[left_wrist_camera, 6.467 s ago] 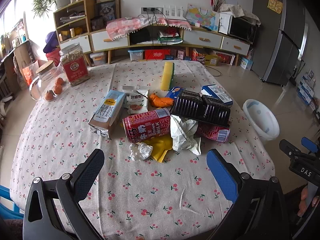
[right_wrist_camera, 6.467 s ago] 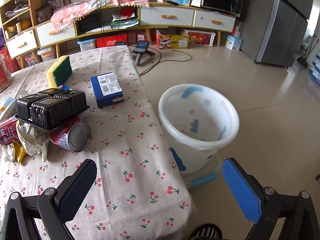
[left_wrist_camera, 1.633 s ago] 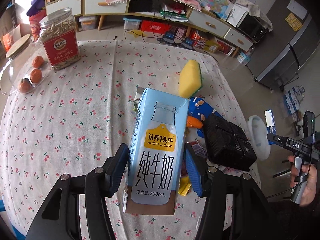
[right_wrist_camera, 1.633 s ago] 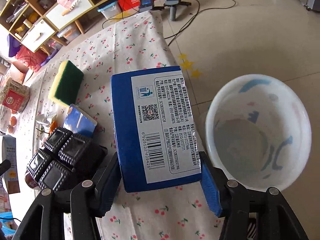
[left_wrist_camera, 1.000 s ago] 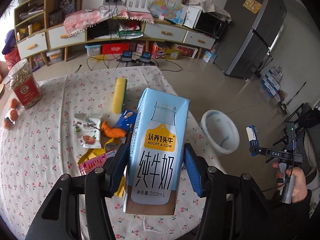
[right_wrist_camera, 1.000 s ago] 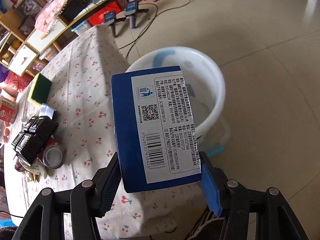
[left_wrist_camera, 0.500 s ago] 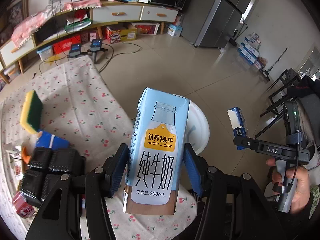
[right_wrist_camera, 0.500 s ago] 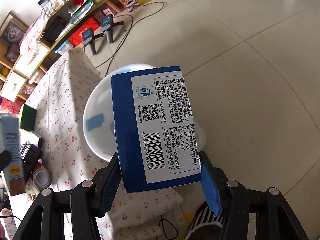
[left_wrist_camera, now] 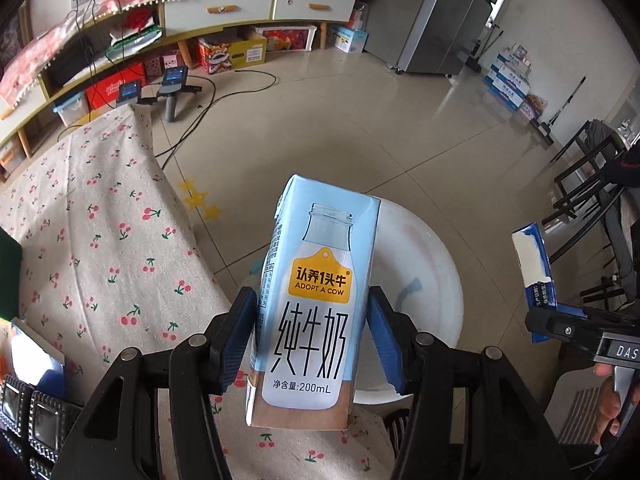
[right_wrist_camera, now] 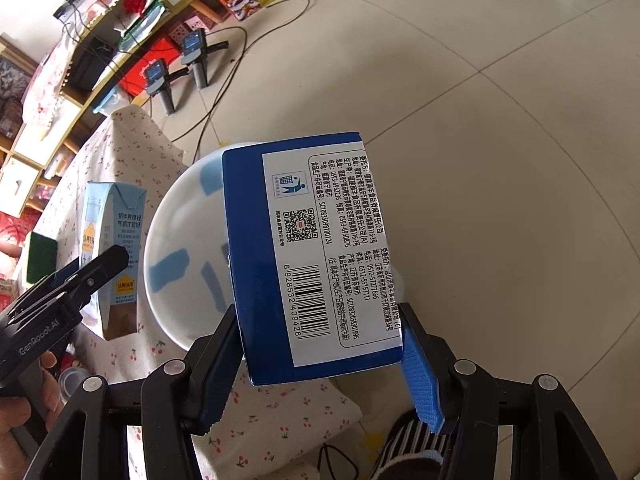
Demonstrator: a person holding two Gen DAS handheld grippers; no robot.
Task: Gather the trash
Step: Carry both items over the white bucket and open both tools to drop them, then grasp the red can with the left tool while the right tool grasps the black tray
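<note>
Step in hand: transfer of two held items to the white bin [left_wrist_camera: 436, 272], judged to be just before release.

The left claw [left_wrist_camera: 312, 328] is clamped on the light-blue milk carton [left_wrist_camera: 316, 296], held upright over the near rim of the bin. The right claw [right_wrist_camera: 320, 356] is clamped on the dark-blue box [right_wrist_camera: 308, 248], barcode label facing the camera, held above the bin with part of the bin opening visible beside it. In the right wrist view the milk carton [right_wrist_camera: 114, 256] sits at the bin's table side.

Next move, as judged: centre each item over the bin opening, then part the pads so it drops inside. Risk: the carton is close to the rim and may strike it or fall onto the table.

Surface and room: the table [left_wrist_camera: 100, 248], covered with a cherry-print cloth, stands directly beside the bin. A black plastic tray [left_wrist_camera: 36, 420] and a green sponge [right_wrist_camera: 40, 256] remain on it. The bin rests on a pale tiled floor [left_wrist_camera: 360, 128]; beyond the bin are a low cabinet [left_wrist_camera: 240, 8] and a grey refrigerator [left_wrist_camera: 444, 20].
</note>
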